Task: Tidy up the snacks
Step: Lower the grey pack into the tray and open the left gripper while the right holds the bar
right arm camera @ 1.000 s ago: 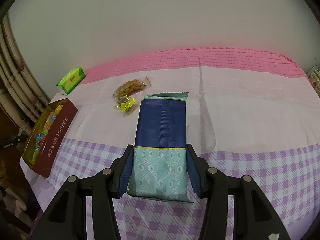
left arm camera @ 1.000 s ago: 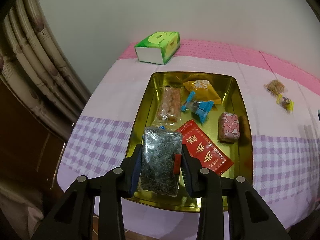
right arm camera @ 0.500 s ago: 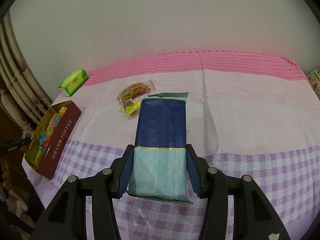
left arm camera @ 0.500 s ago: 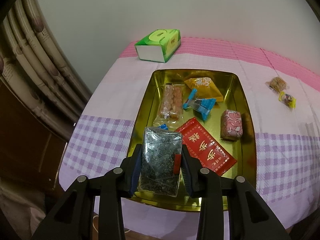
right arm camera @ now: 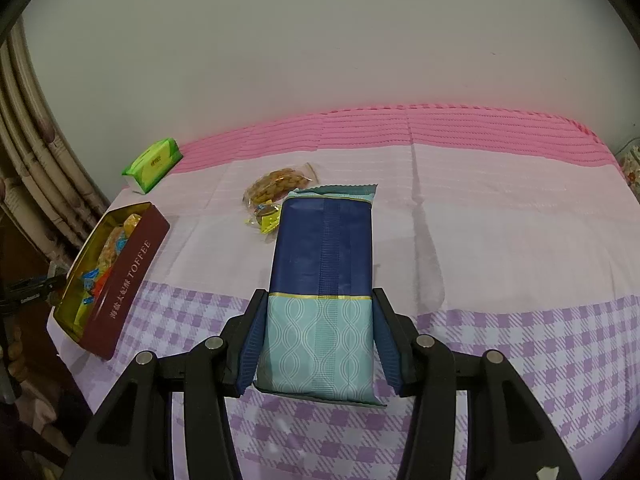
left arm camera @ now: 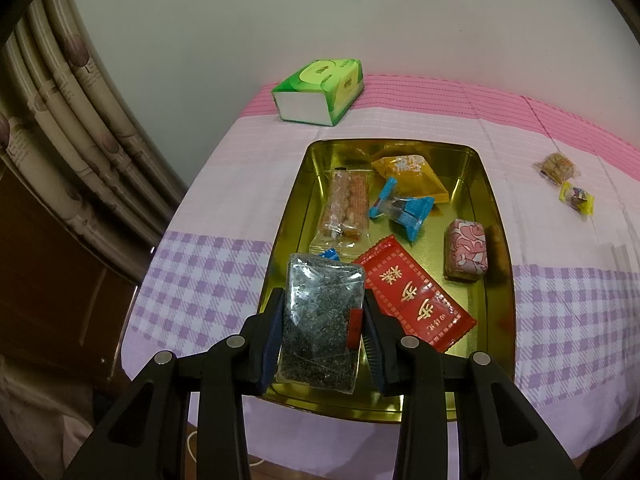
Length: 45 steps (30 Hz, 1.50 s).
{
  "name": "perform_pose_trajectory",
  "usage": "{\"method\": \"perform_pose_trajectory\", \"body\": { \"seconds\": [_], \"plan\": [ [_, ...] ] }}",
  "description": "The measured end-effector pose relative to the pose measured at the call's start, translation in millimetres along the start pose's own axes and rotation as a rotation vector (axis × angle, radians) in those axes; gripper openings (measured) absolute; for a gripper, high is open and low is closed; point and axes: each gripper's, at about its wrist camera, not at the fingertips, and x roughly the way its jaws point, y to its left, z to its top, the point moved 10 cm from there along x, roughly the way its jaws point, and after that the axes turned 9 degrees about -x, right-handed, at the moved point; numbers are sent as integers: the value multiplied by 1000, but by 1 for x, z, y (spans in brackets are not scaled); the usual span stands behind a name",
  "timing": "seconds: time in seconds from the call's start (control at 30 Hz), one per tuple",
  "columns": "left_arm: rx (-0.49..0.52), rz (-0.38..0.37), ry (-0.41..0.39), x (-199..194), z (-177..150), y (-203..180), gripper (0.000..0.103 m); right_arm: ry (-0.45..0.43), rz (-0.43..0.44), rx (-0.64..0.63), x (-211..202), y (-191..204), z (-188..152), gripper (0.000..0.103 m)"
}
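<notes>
Seaweed packet (left arm camera: 320, 320) sits clamped in the left gripper (left arm camera: 323, 334), hovering unmoved over the gold tin (left arm camera: 494, 216) at its six o'clock edge; nothing released. Right gripper (right arm camera: 318, 344) grips the blue wafer pack (right arm camera: 324, 264). Red sachet (left arm camera: 416, 300) at three o'clock crowds the landing spot; two snacks (left arm camera: 564, 180) wait outside.

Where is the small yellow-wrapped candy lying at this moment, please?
In the right wrist view, the yellow candy lies on the tablecloth, touching the nut packet, just left of the blue packet.
</notes>
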Motion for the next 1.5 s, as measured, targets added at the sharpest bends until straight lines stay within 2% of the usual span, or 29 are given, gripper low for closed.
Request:
{"method": "perform_pose_trajectory", "body": {
  "seconds": [0.17, 0.63, 1.0, 1.3, 1.5],
  "plan": [
    [9, 23, -35, -6, 4, 3, 39, 2, 2, 1, 1, 1, 1, 47],
    [25, 43, -44, -9, 5, 3, 40, -5, 14, -7, -3, 11, 6, 47],
    [27, 46, -54, -11, 6, 4, 46, -14, 40, -12, -7, 24, 12, 47],
    [26, 49, -61, -13, 7, 4, 47, -24, 76, -42, -7, 47, 25, 47],
    [22, 52, -68, -15, 8, 5, 48, -35, 122, -82, -6, 79, 40, 47]
  ]
}}
